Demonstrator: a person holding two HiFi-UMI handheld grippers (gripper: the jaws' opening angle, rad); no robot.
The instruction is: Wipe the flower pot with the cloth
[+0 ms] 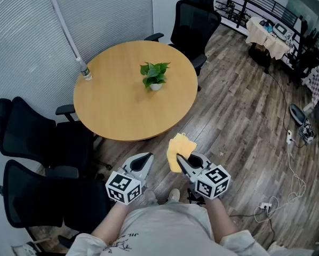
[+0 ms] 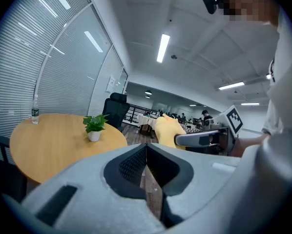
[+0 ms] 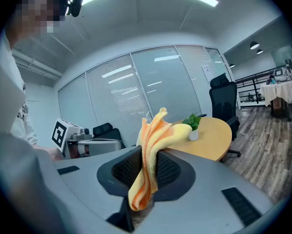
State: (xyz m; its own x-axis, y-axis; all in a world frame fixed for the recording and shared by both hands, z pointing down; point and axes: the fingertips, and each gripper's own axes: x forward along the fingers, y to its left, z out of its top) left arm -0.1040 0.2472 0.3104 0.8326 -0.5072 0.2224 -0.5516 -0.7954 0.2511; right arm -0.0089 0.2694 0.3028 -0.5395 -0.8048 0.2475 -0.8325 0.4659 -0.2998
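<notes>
A small white flower pot [image 1: 155, 86] with a green plant [image 1: 154, 72] stands upright on the round wooden table [image 1: 117, 105]; it also shows as the pot [image 2: 93, 136] and the pot [image 3: 193, 135] in both gripper views. My right gripper [image 1: 177, 159] is shut on a yellow-orange cloth [image 1: 177, 151], which sticks up between its jaws as folded cloth [image 3: 153, 150]. My left gripper [image 1: 147, 158] is shut and holds nothing, the jaws meeting at the left gripper [image 2: 146, 146]. Both grippers hover over the floor short of the table's near edge, side by side.
A clear bottle [image 1: 85, 72] stands at the table's far left edge. Black office chairs [image 1: 26, 137] crowd the left side, another chair [image 1: 194, 20] sits behind the table. Wood floor [image 1: 239, 121] lies to the right, with cables and a power strip [image 1: 264, 205]. Glass walls with blinds stand behind.
</notes>
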